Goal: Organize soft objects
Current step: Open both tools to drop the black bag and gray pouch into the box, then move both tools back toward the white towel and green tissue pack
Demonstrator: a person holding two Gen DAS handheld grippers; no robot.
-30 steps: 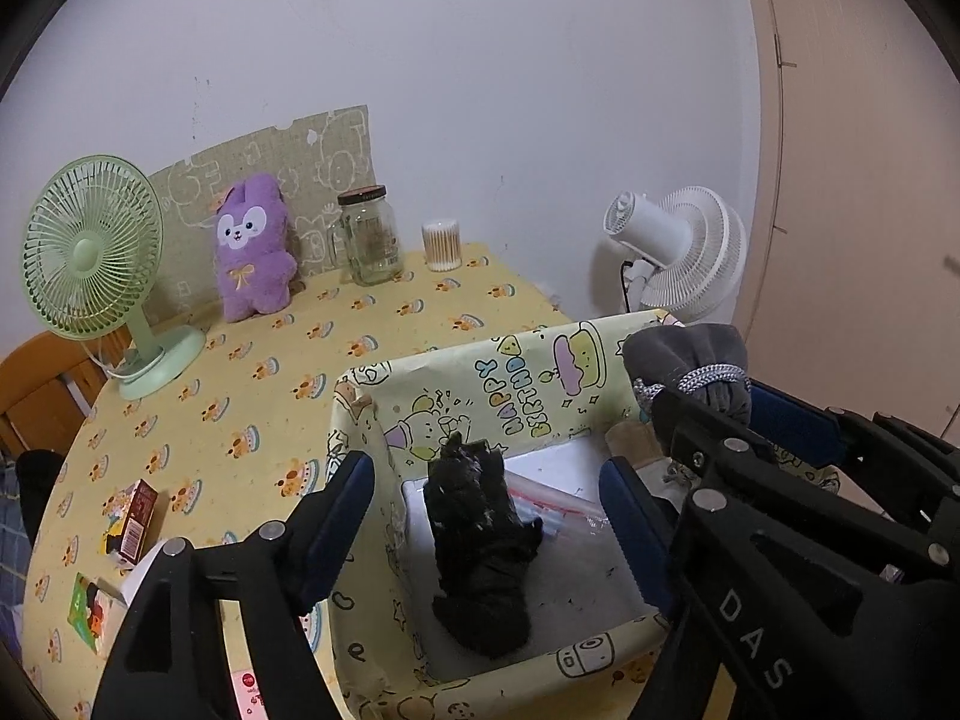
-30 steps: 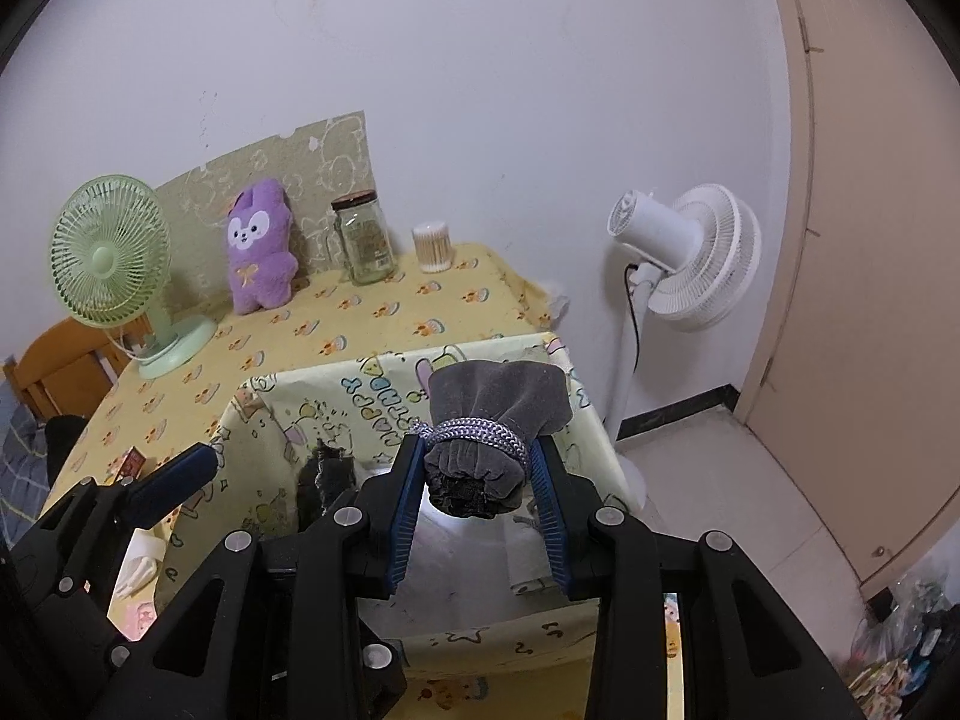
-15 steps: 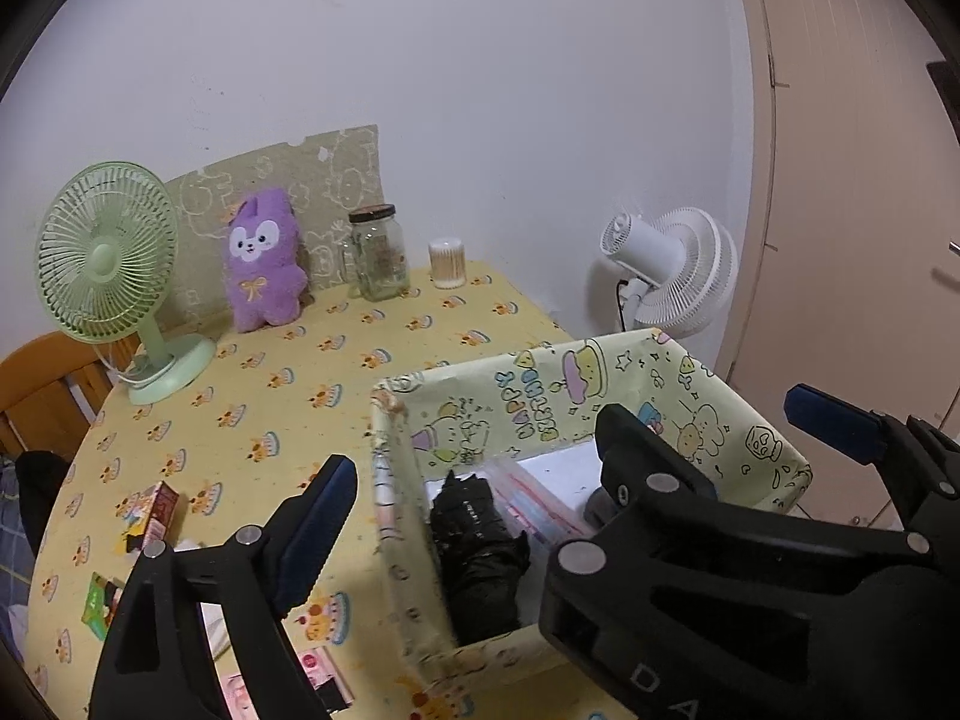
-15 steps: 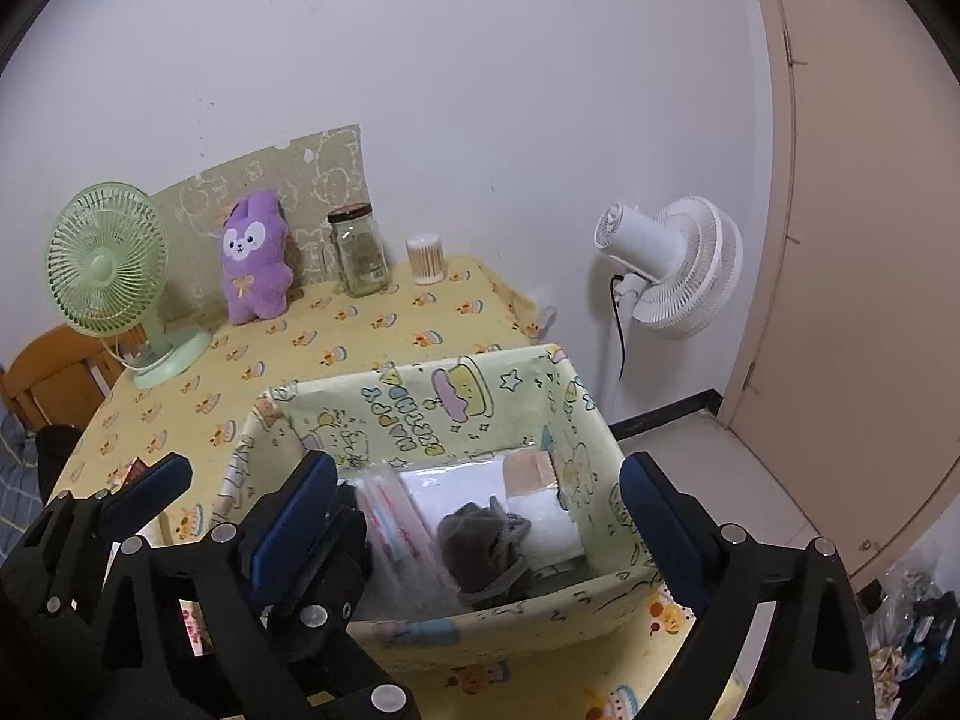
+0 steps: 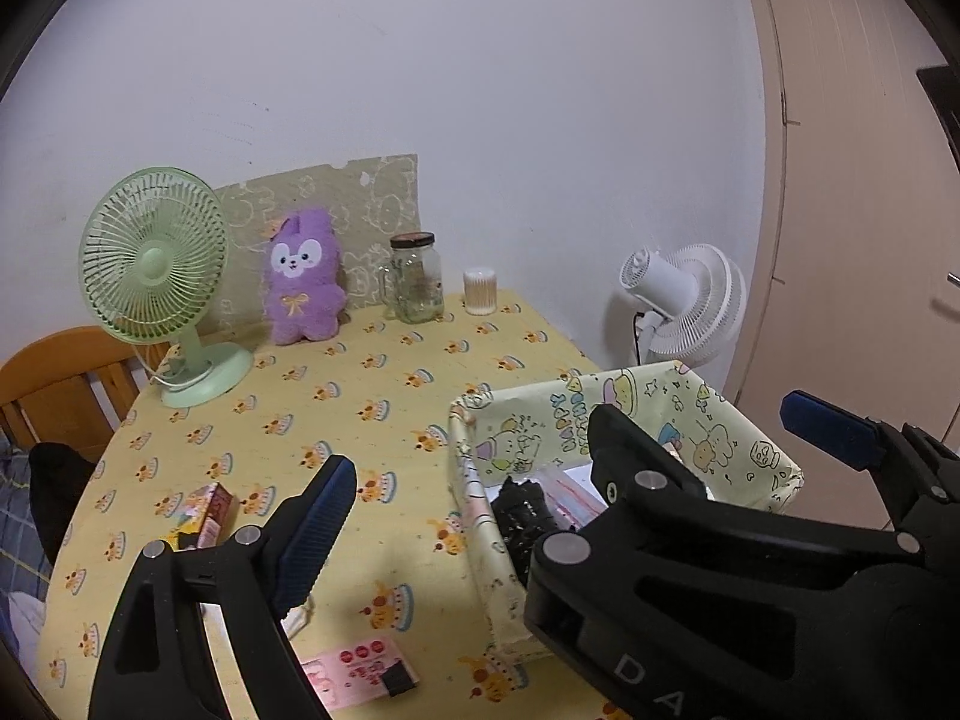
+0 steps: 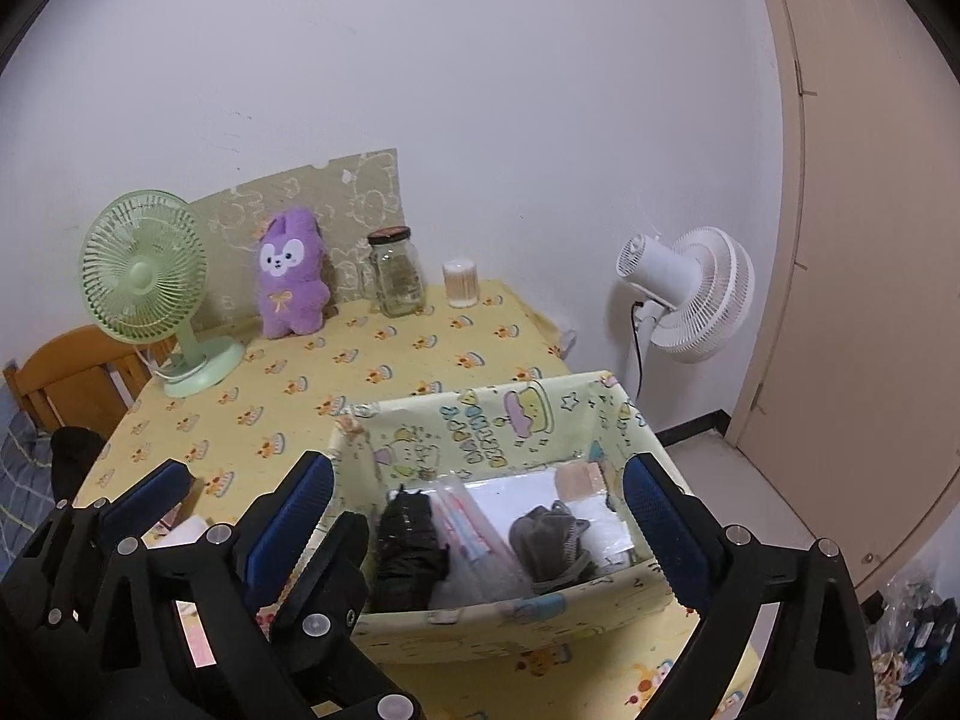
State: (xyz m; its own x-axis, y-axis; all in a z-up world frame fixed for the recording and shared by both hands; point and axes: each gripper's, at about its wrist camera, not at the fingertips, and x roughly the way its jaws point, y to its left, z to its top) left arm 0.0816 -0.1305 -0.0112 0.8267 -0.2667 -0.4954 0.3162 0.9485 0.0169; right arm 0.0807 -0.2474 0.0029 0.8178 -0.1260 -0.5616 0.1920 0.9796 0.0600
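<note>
A fabric basket [image 6: 480, 426] with cartoon prints stands at the table's near right corner. A grey pouch [image 6: 549, 540] lies inside it on white sheets, beside a black soft bundle [image 6: 408, 540]. My right gripper [image 6: 476, 463] hangs open above the basket's near side with nothing between its pads. My left gripper [image 5: 480, 480] is open too and holds nothing; only its left finger [image 5: 318, 516] shows, the other hidden behind the right gripper's black body. In the left wrist view the black bundle [image 5: 525, 510] peeks over the basket wall [image 5: 660, 414]. A purple plush [image 5: 303, 285] leans on the back wall.
A green desk fan [image 5: 156, 258], a glass jar [image 5: 414, 279] and a swab pot [image 5: 480, 291] stand along the back. A small box [image 5: 207, 510] and a pink card [image 5: 354, 672] lie near my left gripper. A white fan [image 6: 690, 294] stands beyond the table's right edge, a wooden chair [image 5: 60, 378] at left.
My right gripper opened and let go of the grey pouch, which now lies in the basket. Both grippers drew back and rose from the basket.
</note>
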